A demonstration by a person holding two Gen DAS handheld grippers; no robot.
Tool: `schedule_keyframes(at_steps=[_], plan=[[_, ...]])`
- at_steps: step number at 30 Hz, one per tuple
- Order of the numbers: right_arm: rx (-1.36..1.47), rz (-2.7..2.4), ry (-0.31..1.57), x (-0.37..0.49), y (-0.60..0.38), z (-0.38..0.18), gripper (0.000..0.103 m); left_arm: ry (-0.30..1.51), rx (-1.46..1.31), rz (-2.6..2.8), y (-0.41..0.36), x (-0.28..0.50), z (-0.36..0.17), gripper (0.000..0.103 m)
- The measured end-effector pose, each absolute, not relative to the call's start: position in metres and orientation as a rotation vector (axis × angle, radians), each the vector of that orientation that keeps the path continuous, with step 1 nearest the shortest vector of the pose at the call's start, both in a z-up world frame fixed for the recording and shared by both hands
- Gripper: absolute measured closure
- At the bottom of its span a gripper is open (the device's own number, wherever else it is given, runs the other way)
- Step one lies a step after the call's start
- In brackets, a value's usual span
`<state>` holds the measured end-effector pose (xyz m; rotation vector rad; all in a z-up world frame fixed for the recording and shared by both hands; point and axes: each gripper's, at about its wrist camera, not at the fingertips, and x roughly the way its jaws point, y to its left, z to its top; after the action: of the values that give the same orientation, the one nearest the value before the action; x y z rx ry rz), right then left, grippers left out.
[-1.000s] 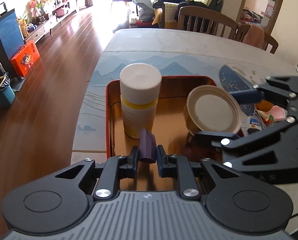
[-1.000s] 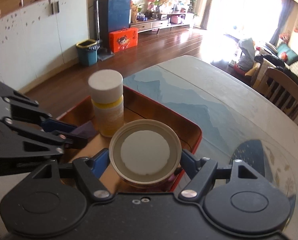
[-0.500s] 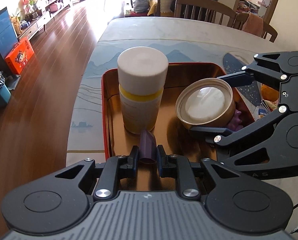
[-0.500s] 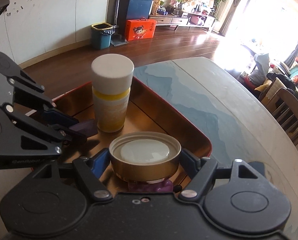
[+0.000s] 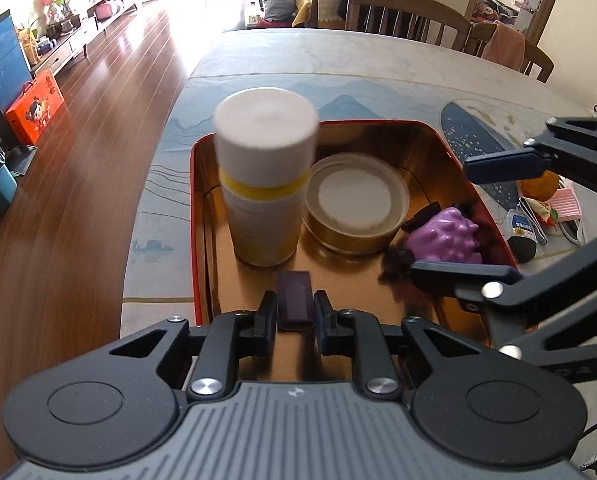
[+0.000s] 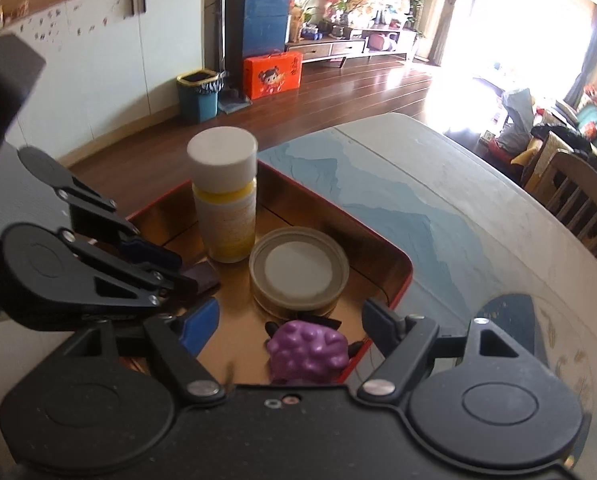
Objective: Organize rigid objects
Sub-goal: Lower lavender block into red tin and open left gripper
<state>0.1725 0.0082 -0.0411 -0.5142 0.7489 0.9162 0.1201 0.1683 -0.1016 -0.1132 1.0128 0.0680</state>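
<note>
A red tray [image 5: 199, 216] with a gold inside holds a white-capped yellow bottle [image 5: 264, 184], upright at its left. A flat round gold tin [image 5: 356, 204] lies next to the bottle. A knobbly purple toy [image 5: 444, 238] rests by the tray's right wall. My left gripper [image 5: 295, 308] is shut on a small dark purple block [image 5: 294, 298] over the tray's near end. My right gripper [image 6: 290, 320] hangs over the toy [image 6: 308, 350] with its jaws opening and its pads touching nothing. The tin [image 6: 298, 272] lies just beyond its fingertips.
An orange [image 5: 538, 188], a pink item [image 5: 566, 206] and snack packets [image 5: 526, 226] lie on the table right of the tray. Wooden chairs [image 5: 398, 12] stand at the far edge. The table's left edge drops to the wooden floor [image 5: 78, 200].
The right gripper brought the tilted tin down flat into the tray beside the bottle, let it go and drew back. The left gripper kept the block.
</note>
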Motion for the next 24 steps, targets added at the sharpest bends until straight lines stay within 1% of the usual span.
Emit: schedule_keyframes(at_steps=[5, 7, 9, 17, 18, 20, 22, 24], plan=[[-0.427, 0.906, 0.759, 0.168, -0.008, -0.033, 0.024, 1.003, -0.125, 0.068, 0.166, 0.115, -0.097, 0.084], [-0.4, 0.901, 0.756, 0.166, -0.015, -0.029, 0.024, 0.998, -0.135, 0.066, 0.165, 0.114, -0.094, 0.078], [-0.378, 0.896, 0.751, 0.164, -0.021, -0.026, 0.023, 0.988, -0.138, 0.069, 0.163, 0.112, -0.09, 0.074], [-0.289, 0.863, 0.726, 0.154, -0.054, -0.013, 0.019, 0.936, -0.131, 0.057, 0.142, 0.104, -0.067, 0.074], [-0.279, 0.856, 0.724, 0.152, -0.059, -0.013, 0.019, 0.928, -0.13, 0.054, 0.137, 0.102, -0.064, 0.072], [-0.256, 0.837, 0.72, 0.15, -0.07, -0.01, 0.017, 0.91, -0.129, 0.052, 0.129, 0.101, -0.057, 0.063], [-0.234, 0.813, 0.717, 0.148, -0.081, -0.009, 0.016, 0.886, -0.125, 0.058, 0.121, 0.099, -0.05, 0.041], [-0.208, 0.787, 0.711, 0.147, -0.094, -0.007, 0.012, 0.858, -0.121, 0.061, 0.112, 0.097, -0.043, 0.034]])
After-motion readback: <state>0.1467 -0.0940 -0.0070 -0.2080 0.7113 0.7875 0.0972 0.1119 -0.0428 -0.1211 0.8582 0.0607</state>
